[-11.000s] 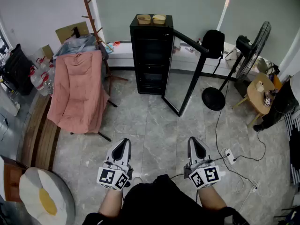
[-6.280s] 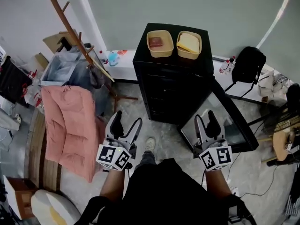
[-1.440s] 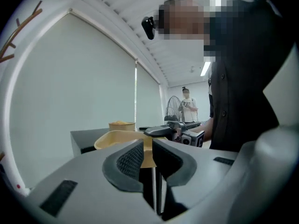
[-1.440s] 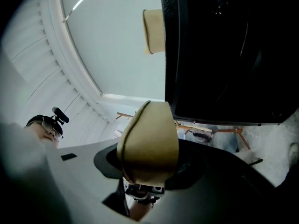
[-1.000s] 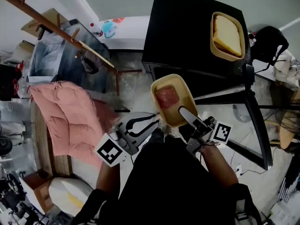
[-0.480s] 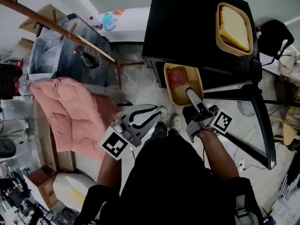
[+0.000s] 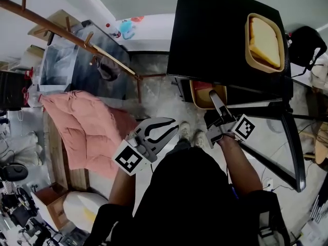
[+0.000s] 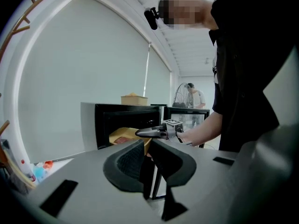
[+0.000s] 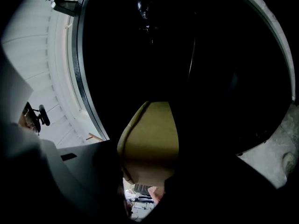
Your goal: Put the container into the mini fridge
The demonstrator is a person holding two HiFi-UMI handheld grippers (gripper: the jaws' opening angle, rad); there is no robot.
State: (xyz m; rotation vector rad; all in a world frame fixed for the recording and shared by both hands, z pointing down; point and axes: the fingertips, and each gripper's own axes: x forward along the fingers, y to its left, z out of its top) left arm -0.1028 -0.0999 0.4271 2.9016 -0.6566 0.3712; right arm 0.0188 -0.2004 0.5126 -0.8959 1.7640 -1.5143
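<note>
Tan container (image 7: 199, 96) clamped in right tongs (image 7: 212, 93), partly inside black mini fridge (image 7: 220, 40), left tongs (image 7: 174, 123) together, empty.

container (image 7: 201, 96) lowered, now entering mini fridge (image 7: 220, 40)

Tan container (image 7: 201, 97) partly inside open black mini fridge (image 7: 220, 40)

Container (image 7: 200, 95) mostly hidden beneath mini fridge (image 7: 220, 40) top; its contents unseen in right gripper view.
</note>
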